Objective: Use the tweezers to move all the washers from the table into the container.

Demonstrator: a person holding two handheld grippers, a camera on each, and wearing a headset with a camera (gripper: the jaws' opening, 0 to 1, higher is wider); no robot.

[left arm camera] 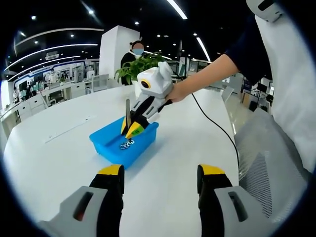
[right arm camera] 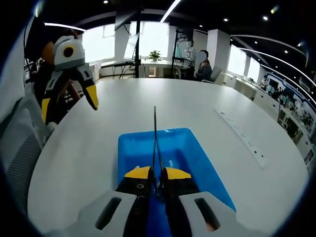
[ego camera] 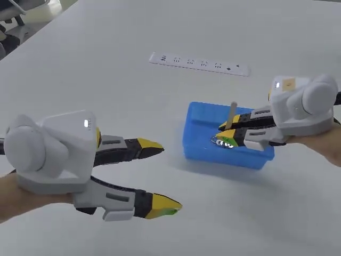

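Tabletop (ego camera: 106, 80): smooth laminate-like surface, faint satin sheen.
Container (ego camera: 213, 154): smooth plastic, lightly glossy.
Washers (ego camera: 222, 142): bright metal, shiny.
Tweezers (right arm camera: 154, 133): thin metal, dull finish.
Left gripper (ego camera: 169, 176): housing of matt plastic; fingers (ego camera: 120, 200) smooth hard plastic, tips slightly glossy.
Power strip (ego camera: 198, 63): matt plastic.

the left gripper (ego camera: 164, 176) is held low by the left hand (ego camera: 21, 194) and is pointed to the right in the head view. its jaws are spread wide apart, and nothing is held between them. the right gripper (ego camera: 228, 134) is held by the right hand (ego camera: 319, 145) and is pointed left, with its jaws pressed together on the tweezers (ego camera: 232, 113).
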